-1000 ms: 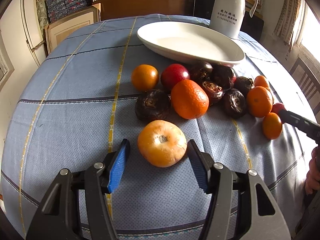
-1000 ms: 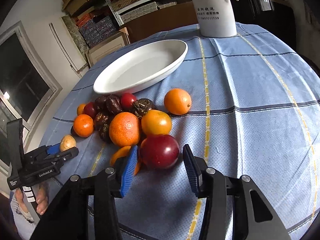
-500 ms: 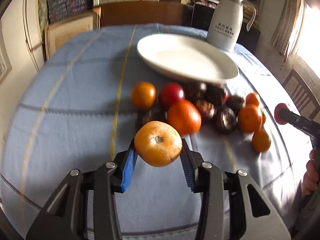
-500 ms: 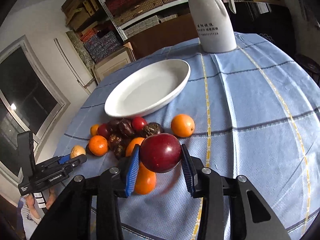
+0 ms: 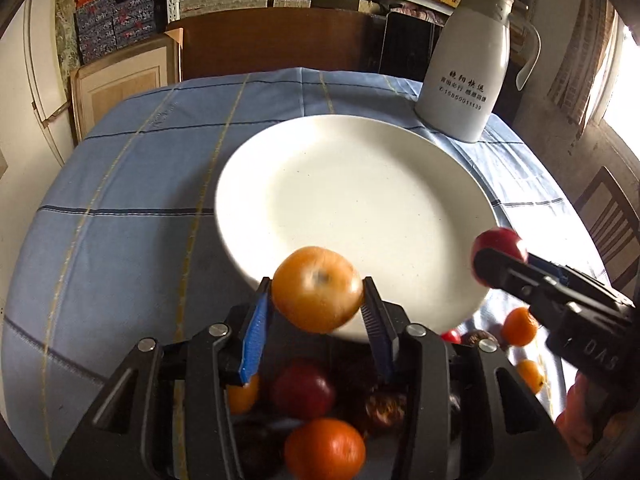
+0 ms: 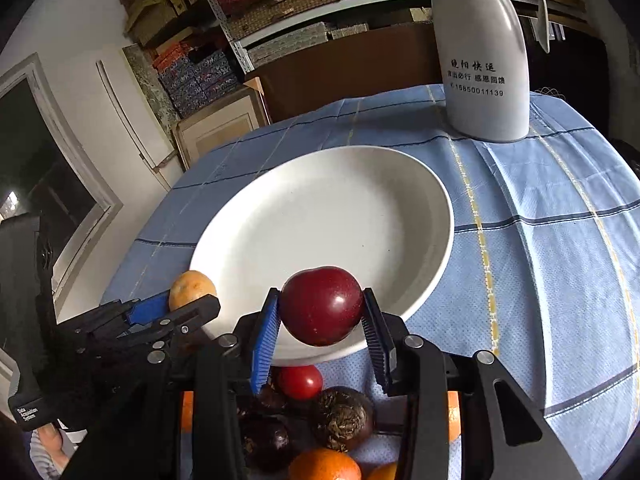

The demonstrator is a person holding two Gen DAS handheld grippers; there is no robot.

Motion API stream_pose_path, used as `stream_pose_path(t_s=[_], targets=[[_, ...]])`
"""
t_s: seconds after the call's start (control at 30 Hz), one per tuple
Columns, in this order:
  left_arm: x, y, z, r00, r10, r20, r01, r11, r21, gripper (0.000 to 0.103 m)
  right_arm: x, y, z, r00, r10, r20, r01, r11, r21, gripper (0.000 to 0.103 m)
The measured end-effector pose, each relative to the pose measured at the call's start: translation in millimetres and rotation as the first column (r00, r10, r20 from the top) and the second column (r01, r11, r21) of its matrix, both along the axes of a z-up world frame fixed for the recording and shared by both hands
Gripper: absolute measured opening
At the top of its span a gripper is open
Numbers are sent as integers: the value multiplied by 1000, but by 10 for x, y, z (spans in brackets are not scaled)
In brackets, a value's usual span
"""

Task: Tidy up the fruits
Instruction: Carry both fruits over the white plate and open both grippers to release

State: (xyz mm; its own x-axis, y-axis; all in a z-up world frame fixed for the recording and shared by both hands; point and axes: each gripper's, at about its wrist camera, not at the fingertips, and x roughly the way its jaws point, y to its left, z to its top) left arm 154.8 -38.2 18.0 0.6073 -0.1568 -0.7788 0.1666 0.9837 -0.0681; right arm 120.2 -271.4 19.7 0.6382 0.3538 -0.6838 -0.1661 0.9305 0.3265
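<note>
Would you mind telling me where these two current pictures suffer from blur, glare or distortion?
Left wrist view: the held orange is smeared by motion, and window glare whitens the right edge. Right wrist view: sharper, with a small highlight on the held red fruit. In both, the fisheye lens bends the tablecloth lines.

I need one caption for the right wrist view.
Right gripper holds a dark red fruit above the empty white plate's near rim.
</note>
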Motion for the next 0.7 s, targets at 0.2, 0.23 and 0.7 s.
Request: stream_pose_path(t_s=[0.2, 0.23, 0.7], targets=[[6, -80, -23, 999, -27, 35, 25, 999, 45, 67, 0, -49, 9, 999, -18, 34, 19, 1000, -14, 52], [-18, -69, -18, 999, -24, 43, 22, 998, 54, 67, -19, -47, 25, 999, -16, 46, 17, 1000, -18, 52], [-338, 466, 23, 986, 138, 94, -142, 989, 42, 81, -260, -335, 51, 990, -95, 108, 97, 995, -11, 59]])
